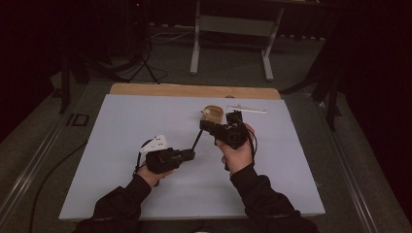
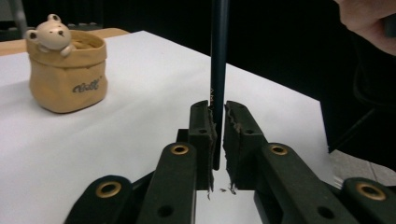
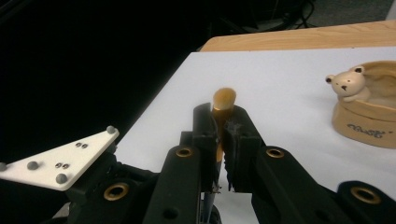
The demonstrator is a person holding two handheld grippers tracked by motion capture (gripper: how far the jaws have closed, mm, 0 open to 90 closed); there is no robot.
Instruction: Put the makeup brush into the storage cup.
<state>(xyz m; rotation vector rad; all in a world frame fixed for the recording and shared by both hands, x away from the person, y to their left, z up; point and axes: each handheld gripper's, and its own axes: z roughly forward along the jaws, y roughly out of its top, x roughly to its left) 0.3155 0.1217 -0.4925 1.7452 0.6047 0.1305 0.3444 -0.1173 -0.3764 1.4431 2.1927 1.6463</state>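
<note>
You are gripping a slim dark pen (image 2: 218, 70) at both ends: left gripper (image 2: 217, 135) loosely on its barrel, right gripper (image 3: 219, 135) clamping its gold tip (image 3: 223, 100). Twisting could snap it or topple the tan bear-trimmed pot (image 1: 213, 114).

Your high view looks down and forward from above your side of the tabletop (image 1: 145, 126), taking in every edge from well back. Your left gripper view sits low and close behind its own jaws, facing the far edge. Your right gripper view rides just as close, facing the tabletop's far left corner. All three catch the bear pot (image 1: 213, 114) (image 2: 65, 70) (image 3: 369, 112) near the far edge.
</note>
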